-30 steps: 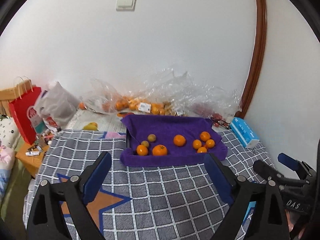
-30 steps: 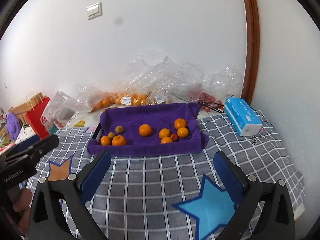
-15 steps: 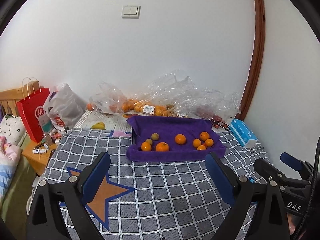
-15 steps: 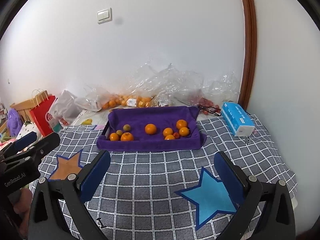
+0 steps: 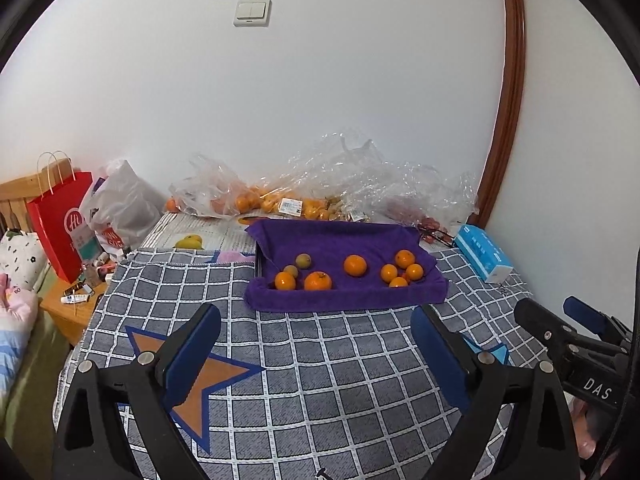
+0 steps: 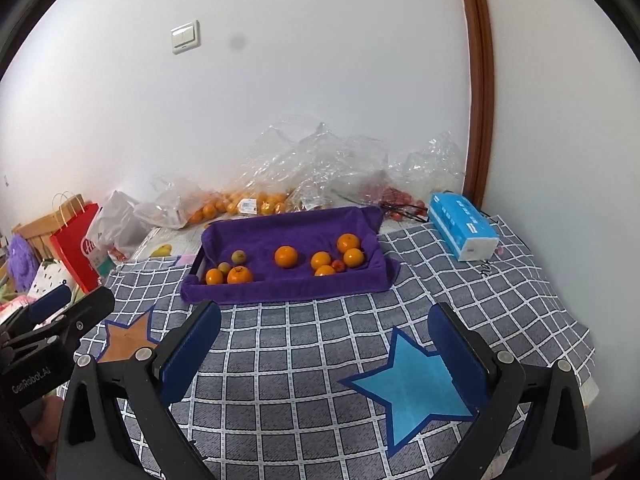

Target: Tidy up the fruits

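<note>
**A:** Where do your tools stand?

**B:** Your left gripper point(image 5: 316, 344) hangs over the checked cloth point(image 5: 320, 380) with its jaws spread wide and nothing between them. Your right gripper point(image 6: 324, 340) is the same: wide apart, empty, above the blue star point(image 6: 416, 380). Both sit on the near side, well apart from the fruit.

**A:** And the fruit you're sorting?

**B:** It lies in the purple-towel tray point(image 6: 280, 288) at the far middle of the cloth. The tray's long axis runs left to right across your view, one long side facing you.

**A:** How many pieces?

**B:** From your right camera you can count nine. On the left end: two orange ones, the small orange point(image 6: 214, 277) and the bigger stemmed orange point(image 6: 240, 275), side by side at the near edge, and two dull greenish-brown fruits point(image 6: 238, 257) just behind them. In the middle, a lone orange point(image 6: 286, 257). On the right end, four oranges point(image 6: 348, 243) clustered, with one small red fruit point(image 6: 338, 266) tucked among them; that makes ten, so count it as seven orange, two brownish, one red.

**A:** Anything else nearby?

**B:** One blue tissue pack point(image 6: 464, 230) lies far right, its long axis pointing away from you. Clear plastic bags point(image 5: 352, 176) with more oranges lie along the wall behind the tray, too jumbled to count. One red paper bag point(image 5: 60, 220) stands far left.
</note>
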`<state>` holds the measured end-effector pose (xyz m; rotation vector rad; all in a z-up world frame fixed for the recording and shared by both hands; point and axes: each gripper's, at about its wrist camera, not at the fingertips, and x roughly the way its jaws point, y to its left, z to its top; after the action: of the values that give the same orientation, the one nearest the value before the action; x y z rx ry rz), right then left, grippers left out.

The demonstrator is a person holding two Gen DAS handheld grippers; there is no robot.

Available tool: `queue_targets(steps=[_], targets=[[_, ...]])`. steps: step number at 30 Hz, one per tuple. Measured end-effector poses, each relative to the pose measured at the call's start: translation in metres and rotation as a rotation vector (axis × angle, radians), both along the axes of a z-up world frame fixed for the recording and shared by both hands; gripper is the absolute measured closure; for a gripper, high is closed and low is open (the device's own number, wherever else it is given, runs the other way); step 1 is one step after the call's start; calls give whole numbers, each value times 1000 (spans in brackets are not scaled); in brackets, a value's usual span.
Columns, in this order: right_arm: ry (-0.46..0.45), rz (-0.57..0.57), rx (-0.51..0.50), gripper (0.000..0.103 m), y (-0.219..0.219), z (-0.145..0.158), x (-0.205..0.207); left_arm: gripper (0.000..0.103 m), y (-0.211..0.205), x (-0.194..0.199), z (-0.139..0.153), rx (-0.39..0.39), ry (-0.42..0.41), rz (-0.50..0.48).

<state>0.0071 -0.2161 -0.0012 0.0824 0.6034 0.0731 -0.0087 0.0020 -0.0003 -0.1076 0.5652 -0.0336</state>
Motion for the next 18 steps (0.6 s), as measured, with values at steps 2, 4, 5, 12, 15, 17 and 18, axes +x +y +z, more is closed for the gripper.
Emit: queue_targets(steps=[2, 4, 5, 12, 15, 17, 18], targets=[[-2, -6, -2, 1, 0, -1, -1, 7, 0, 1, -1, 4, 0, 6], [-4, -7, -10, 1, 0, -1, -2, 7, 1, 1, -1, -4, 1, 4], [-6, -7, -12, 1, 1, -1, -2, 7, 1, 0, -1, -10, 1, 6], [-9, -4, -27, 1, 3, -1, -5, 7, 1, 0, 0, -11, -3, 5], [-11, -5, -25, 1, 5, -1, -5, 7, 1, -1, 0, -5, -3, 9], [-11, -1, -24, 1, 5, -1, -5, 7, 1, -1, 0, -7, -3, 13], [-11, 0, -27, 1, 5, -1, -6, 7, 2, 0, -1, -11, -1, 13]])
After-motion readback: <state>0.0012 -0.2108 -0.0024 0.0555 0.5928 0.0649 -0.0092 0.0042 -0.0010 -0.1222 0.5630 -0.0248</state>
